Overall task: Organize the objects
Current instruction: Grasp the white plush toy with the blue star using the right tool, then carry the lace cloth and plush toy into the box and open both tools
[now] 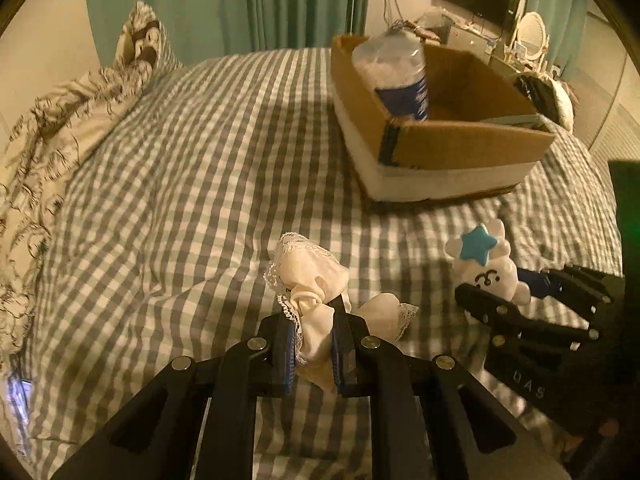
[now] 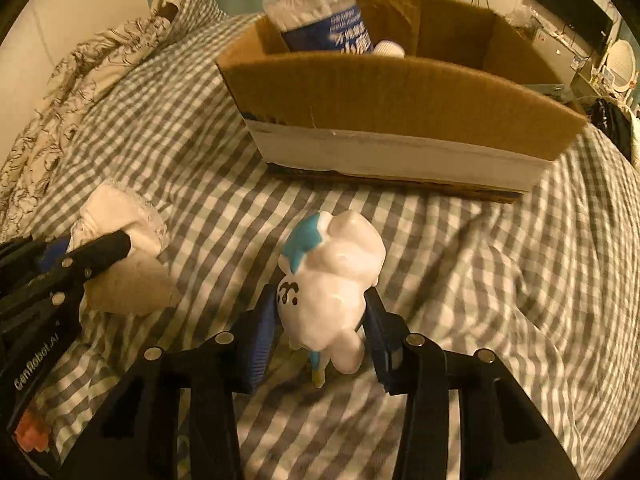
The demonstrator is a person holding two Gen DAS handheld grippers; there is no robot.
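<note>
Right now both grippers are loaded, so this looks like the carry step. The left gripper (image 1: 314, 346) has its jaws pinching the cream lace cloth (image 1: 308, 280), bunched up just above the checked bed (image 1: 168, 184). The right gripper (image 2: 320, 334) has its jaws pressed on the white figurine (image 2: 334, 288) with the blue star, held beside the cloth. Neither item is in the cardboard box (image 2: 384, 92) yet; it sits ahead on the bed, open-topped. Inside it, 1 plastic bottle (image 2: 320, 20) with a blue label leans against the far left corner, and a small white rounded thing (image 2: 388, 49) peeks beside it, too hidden to name. The next move probably calls for lifting both loads over the near wall before letting go.
</note>
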